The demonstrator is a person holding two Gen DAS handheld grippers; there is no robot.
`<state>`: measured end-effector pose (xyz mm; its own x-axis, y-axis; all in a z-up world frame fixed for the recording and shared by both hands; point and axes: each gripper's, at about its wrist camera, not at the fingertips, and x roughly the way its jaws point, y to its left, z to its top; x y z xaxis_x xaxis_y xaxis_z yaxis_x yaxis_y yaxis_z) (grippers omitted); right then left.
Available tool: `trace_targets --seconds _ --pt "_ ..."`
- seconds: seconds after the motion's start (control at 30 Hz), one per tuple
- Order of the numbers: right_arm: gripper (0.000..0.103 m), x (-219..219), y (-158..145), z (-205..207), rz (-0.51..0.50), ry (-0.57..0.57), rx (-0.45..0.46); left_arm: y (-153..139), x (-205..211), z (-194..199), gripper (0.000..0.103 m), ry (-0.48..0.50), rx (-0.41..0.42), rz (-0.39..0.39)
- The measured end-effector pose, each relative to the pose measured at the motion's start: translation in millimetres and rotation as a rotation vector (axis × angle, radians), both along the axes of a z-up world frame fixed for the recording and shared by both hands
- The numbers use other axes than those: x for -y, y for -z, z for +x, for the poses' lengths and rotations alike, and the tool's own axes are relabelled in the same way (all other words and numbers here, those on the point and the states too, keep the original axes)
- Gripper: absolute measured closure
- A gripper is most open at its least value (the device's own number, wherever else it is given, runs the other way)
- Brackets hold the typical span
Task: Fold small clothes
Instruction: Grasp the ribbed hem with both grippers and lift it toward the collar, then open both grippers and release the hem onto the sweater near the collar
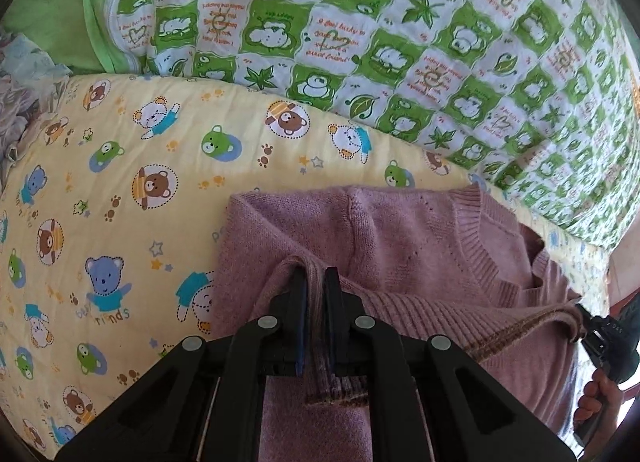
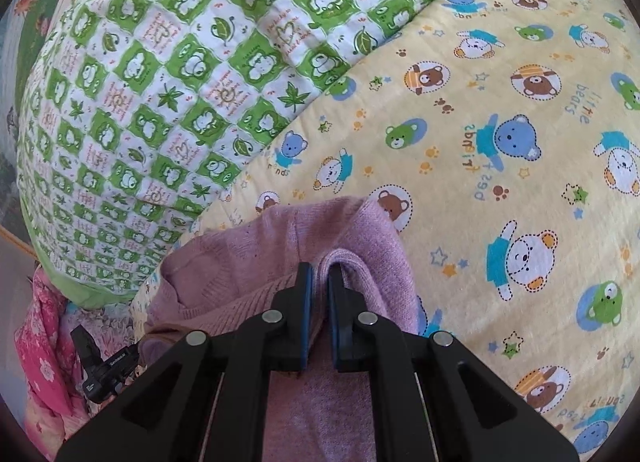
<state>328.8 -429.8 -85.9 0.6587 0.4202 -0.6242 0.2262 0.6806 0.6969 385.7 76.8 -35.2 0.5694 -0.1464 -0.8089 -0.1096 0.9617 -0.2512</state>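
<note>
A mauve knitted sweater (image 1: 400,242) lies on a yellow bear-print quilt (image 1: 120,190), its V-neck toward the right in the left wrist view. My left gripper (image 1: 314,274) is shut on the ribbed hem, which is pulled up over the body of the sweater; a strip of rib hangs out between the fingers. At that view's right edge my right gripper (image 1: 586,316) pinches the same hem's other end. In the right wrist view the right gripper (image 2: 318,270) is shut on a raised fold of the sweater (image 2: 248,246).
A green-and-white checked quilt (image 1: 400,22) lies bunched behind the sweater. Crumpled pale clothes (image 1: 24,82) sit at the far left. A pink flowered cloth (image 2: 44,342) lies at the right wrist view's lower left. A person's hand (image 1: 596,398) grips the right tool.
</note>
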Motion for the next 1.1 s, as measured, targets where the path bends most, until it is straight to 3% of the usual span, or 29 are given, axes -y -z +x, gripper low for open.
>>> trace_targets --seconds 0.1,0.2,0.27,0.3,0.37,0.5,0.6,0.67,0.87,1.0,1.1 --pt "0.092 -0.9 -1.1 0.5 0.013 0.011 -0.011 -3.7 1.8 0.4 0.089 0.013 -0.004 -0.003" --pt "0.088 -1.8 -6.1 -2.4 0.017 0.017 -0.017 -13.3 1.8 -5.6 0.071 0.034 0.013 0.005" --pt "0.08 0.9 -12.0 -6.3 0.017 0.034 -0.008 -23.6 -2.2 -13.7 0.038 -0.002 0.042 0.055" --pt "0.07 3.0 -16.2 -9.4 0.01 0.05 0.004 -28.3 -6.7 -17.8 0.037 -0.027 0.057 0.069" --pt "0.064 8.7 -26.5 -17.0 -0.012 0.086 0.03 -34.4 -15.6 -23.7 0.037 -0.049 0.067 0.048" --pt "0.064 6.4 -44.3 -30.1 -0.019 0.065 0.094 -48.2 -14.9 -49.2 0.037 -0.028 0.094 0.047" --pt "0.064 -17.3 -60.4 -42.2 -0.086 -0.043 0.154 -51.9 2.9 -75.3 0.037 0.071 0.107 0.054" --pt "0.064 -42.7 -66.2 -50.5 -0.122 -0.157 0.184 -48.4 27.0 -96.2 0.037 0.191 0.107 0.058" --pt "0.064 -135.6 -51.3 -71.2 -0.232 -0.581 0.202 -21.7 94.1 -134.4 0.038 0.488 0.07 0.063" --pt "0.064 -168.3 -29.6 -68.1 -0.229 -0.75 0.173 -1.1 120.4 -123.1 0.039 0.568 0.045 0.094" --pt "0.064 -164.3 -12.0 -45.2 -0.249 -0.73 0.141 12.6 125.6 -95.2 0.042 0.548 0.029 0.157"
